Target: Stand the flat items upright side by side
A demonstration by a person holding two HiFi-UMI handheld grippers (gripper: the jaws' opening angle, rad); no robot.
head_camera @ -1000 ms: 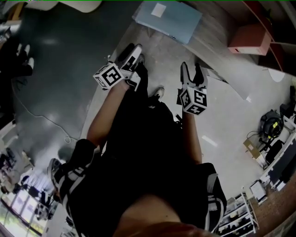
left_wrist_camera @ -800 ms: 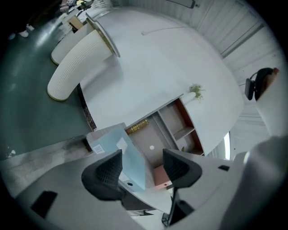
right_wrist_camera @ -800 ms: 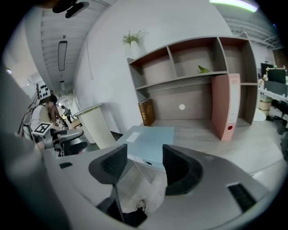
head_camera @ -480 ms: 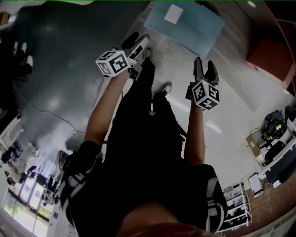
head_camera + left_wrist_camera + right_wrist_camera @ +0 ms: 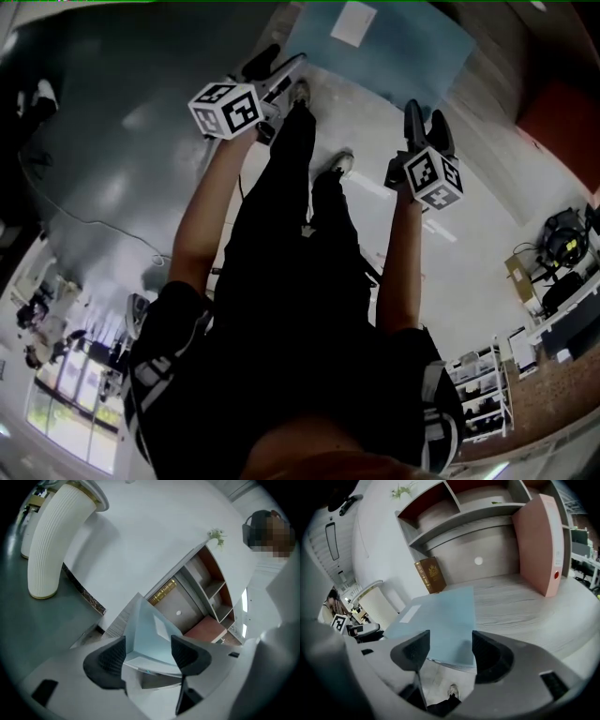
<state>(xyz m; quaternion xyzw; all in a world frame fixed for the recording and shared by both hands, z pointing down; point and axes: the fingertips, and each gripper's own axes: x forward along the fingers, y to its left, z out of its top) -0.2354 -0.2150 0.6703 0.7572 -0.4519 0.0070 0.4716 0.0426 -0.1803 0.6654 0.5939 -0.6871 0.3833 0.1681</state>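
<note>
A light-blue flat folder (image 5: 380,37) (image 5: 440,618) (image 5: 151,633) with a white label lies flat on the wooden shelf board, one corner jutting over the front edge. A brown book (image 5: 431,575) (image 5: 163,591) leans at the back, and a pink binder (image 5: 539,541) (image 5: 205,630) stands upright to the right. My left gripper (image 5: 277,75) (image 5: 149,656) and right gripper (image 5: 427,117) (image 5: 450,651) hover just short of the folder's near edge. The jaws of both are opening and nothing is between them.
The wooden shelf board (image 5: 520,606) has compartments above it (image 5: 454,508). A white ribbed column (image 5: 47,541) stands to the left on the dark grey floor (image 5: 122,122). The person's legs and shoes (image 5: 342,161) are below the grippers. Racks and equipment (image 5: 553,272) are at the right.
Both grippers have moved forward toward the shelf, and the blue folder now lies closer in front of them. The jaws look slightly wider.
</note>
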